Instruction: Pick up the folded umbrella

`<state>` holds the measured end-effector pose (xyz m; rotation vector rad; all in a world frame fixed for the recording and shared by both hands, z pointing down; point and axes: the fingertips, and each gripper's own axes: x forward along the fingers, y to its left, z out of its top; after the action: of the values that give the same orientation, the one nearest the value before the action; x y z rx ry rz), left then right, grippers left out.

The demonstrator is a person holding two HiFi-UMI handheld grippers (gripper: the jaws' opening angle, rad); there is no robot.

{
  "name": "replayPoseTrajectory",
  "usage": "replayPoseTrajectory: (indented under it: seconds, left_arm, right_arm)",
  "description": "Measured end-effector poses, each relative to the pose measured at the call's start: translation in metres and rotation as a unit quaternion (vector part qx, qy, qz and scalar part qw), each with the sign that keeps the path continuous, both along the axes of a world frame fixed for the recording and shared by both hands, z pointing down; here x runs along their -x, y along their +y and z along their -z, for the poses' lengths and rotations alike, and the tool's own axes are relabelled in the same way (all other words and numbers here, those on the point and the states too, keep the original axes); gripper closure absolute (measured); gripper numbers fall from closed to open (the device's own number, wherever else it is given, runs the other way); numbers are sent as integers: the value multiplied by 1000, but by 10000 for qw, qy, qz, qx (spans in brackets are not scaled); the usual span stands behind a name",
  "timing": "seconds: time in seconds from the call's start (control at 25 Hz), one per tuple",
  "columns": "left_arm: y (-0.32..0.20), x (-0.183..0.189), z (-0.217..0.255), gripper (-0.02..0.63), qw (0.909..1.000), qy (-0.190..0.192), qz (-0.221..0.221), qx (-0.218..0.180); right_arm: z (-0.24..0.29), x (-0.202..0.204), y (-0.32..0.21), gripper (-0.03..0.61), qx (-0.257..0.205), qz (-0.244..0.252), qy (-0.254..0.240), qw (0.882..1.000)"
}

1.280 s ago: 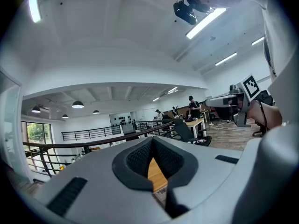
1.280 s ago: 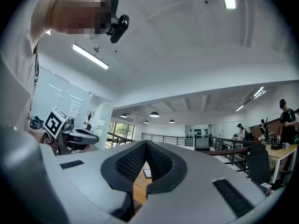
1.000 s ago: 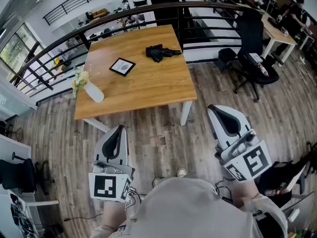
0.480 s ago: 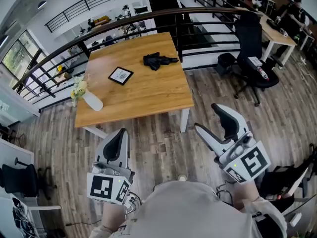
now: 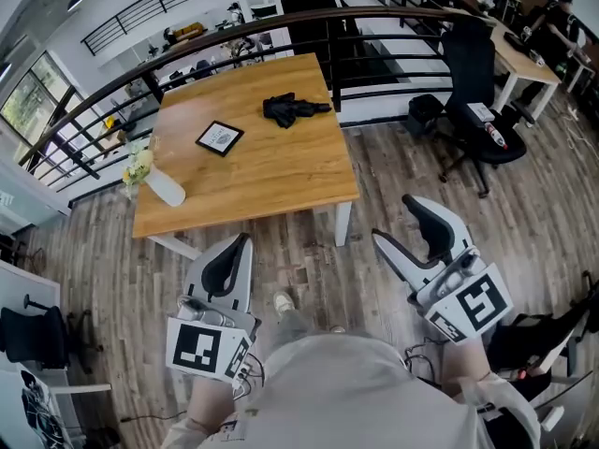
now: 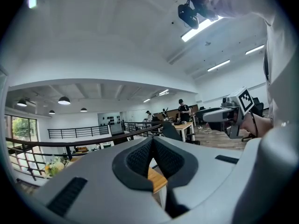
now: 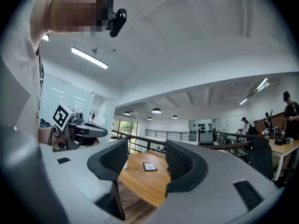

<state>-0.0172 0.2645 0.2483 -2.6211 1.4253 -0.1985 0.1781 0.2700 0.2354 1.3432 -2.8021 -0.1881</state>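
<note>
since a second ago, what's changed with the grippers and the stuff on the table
The right gripper has just opened its jaws from shut to wide apart, with nothing between them. The left gripper stays shut and empty. The folded umbrella, the framed card and the vase lie untouched in the same spots on the table.

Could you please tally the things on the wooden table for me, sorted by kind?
Folded black umbrella: 1
Picture frame: 1
Vase with flowers: 1
Total: 3
</note>
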Motion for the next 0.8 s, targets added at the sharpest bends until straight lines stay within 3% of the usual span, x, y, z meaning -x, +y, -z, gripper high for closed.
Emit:
replayPoseTrajectory:
  seconds: [0.48,0.8]
  left_arm:
    - [-70,3,-22,597,9993,54,-360,4]
    - [-155,21,-10,597,9975,86,-695,-94]
  right_arm:
    - [-25,13,-58,302,84,-156,140,9997]
    - [-24,34,-138,301,166,-490,586,9969]
